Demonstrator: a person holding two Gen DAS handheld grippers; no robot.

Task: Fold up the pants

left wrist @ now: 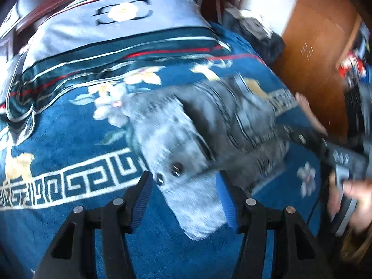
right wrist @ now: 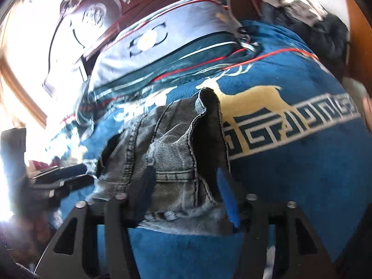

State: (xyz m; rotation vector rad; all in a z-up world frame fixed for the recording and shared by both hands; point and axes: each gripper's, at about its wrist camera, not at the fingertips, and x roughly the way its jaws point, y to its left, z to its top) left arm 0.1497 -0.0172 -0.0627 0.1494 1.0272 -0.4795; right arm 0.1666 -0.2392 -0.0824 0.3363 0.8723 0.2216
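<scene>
- Grey pants (left wrist: 204, 130) lie bunched on the blue blanket (left wrist: 58, 139) of a bed, waistband end toward its near edge, rest running up toward the pillow (left wrist: 111, 30).
- Left gripper (left wrist: 183, 200): jaws apart, nothing pinched; a pale flap of cloth lies between them, loose.
- Right gripper (right wrist: 181, 200): jaws spread, waistband sitting between them; left pad hidden, so contact unclear, but it reads as released.
- Step, as judged: a fold just laid down, both tools letting go.
- Next calls for smoothing the heap, then taking fresh hold at one end for another fold.
</scene>
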